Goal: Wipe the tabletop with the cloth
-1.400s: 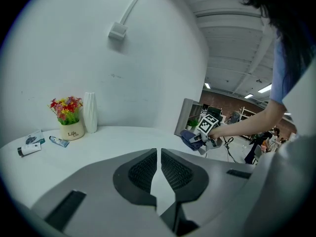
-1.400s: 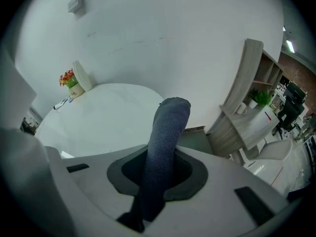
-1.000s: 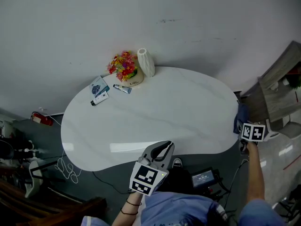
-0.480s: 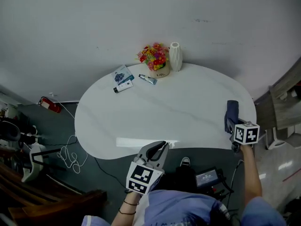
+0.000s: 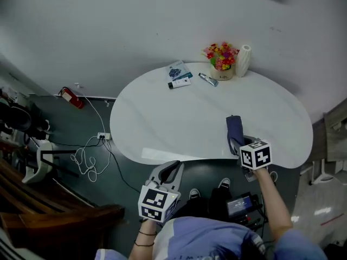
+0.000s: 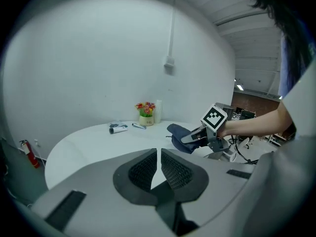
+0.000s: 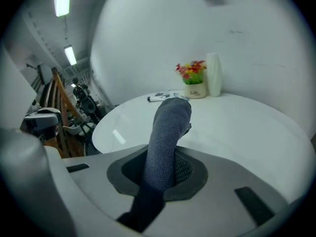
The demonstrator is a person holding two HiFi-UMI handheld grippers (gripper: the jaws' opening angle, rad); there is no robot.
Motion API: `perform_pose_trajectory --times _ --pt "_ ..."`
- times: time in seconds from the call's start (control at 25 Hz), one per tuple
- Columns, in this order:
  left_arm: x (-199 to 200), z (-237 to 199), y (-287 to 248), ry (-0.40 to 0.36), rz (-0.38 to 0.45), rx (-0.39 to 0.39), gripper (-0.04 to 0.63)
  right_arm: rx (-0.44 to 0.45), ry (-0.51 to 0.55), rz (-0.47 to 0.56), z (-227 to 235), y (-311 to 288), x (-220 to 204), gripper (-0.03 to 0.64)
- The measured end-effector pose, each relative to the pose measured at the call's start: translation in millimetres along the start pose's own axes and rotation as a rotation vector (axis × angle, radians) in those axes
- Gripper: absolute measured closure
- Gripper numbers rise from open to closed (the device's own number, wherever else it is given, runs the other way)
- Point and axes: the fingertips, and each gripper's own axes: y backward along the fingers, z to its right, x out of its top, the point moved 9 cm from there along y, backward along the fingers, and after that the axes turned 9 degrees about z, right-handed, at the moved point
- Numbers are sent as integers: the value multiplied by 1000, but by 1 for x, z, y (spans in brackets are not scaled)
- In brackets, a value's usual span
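1. The right hand-held gripper (image 5: 240,143) is clenched on the dark blue cloth (image 7: 168,127). The cloth passes between both jaws and projects forward past them.
2. The cloth is located over the near right part of the white oval table (image 5: 179,123), close to the front edge. Contact between the cloth and the table surface cannot be confirmed.
3. The left hand-held gripper (image 6: 159,169) has its jaws closed to a narrow slit, with nothing between them. It is positioned off the table, in front of the near edge.
4. At the far edge stand a flower pot (image 5: 221,58) and a white vase (image 5: 244,60), just beside each other. A small tube (image 5: 207,79) and a booklet (image 5: 178,70) lie nearby.
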Motion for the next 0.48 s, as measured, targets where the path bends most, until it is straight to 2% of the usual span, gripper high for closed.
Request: perform_pose_trajectory --times 0.28,0.48 --pt "-41 -38 79 62 -19 126 575 197 69 -34 -140 -66 -4 546" --pt "-60 -50 112 105 -16 171 575 326 125 -78 -225 -102 -17 546"
